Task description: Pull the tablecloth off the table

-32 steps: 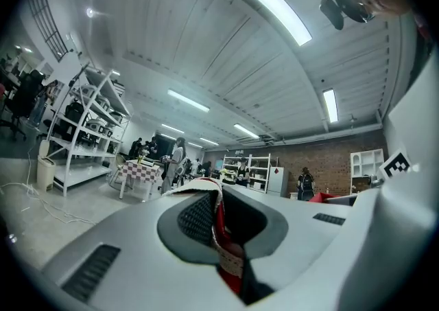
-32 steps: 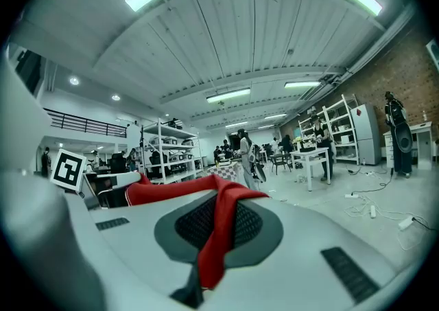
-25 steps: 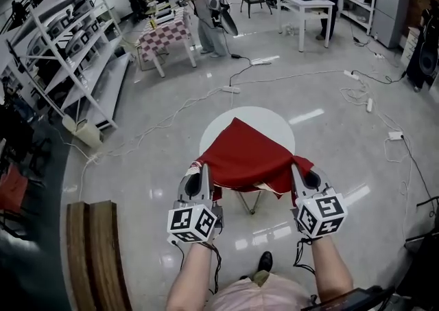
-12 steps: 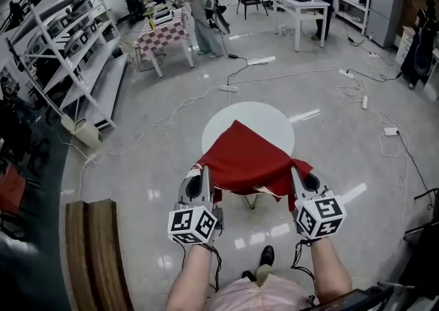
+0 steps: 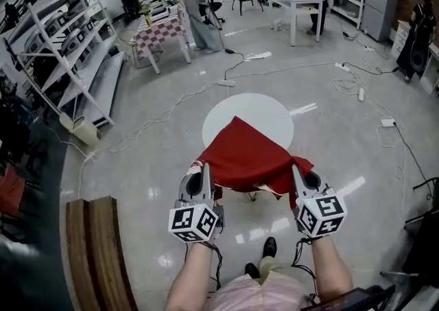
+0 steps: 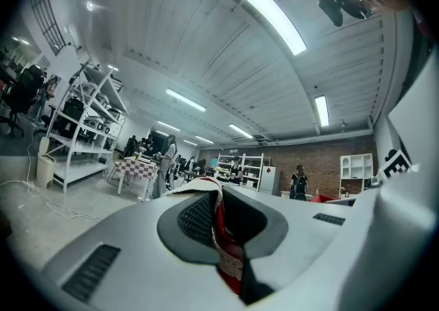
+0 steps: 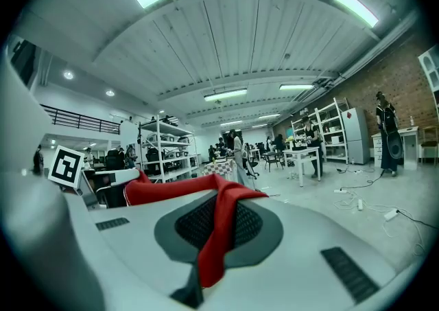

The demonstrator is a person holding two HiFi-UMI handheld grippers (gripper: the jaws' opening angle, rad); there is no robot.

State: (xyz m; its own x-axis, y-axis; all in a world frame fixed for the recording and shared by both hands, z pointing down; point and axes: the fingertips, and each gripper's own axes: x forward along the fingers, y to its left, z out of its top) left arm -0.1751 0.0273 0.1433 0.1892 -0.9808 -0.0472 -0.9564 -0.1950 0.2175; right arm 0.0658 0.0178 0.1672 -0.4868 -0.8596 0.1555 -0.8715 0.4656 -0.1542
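Note:
A red tablecloth hangs stretched between my two grippers, with its far corner still lying on the round white table. My left gripper is shut on the cloth's near left corner, and a red edge shows pinched between its jaws. My right gripper is shut on the near right corner; a red fold runs down between its pads. The near half of the table is hidden under the lifted cloth.
A wooden bench lies at my lower left. White shelving lines the left side. Cables trail over the glossy floor. Further back stand a checkered table, a white table and several people.
The cloth has slid toward me, baring more of the round white tabletop behind it. Both grippers keep their hold and their place in the view.

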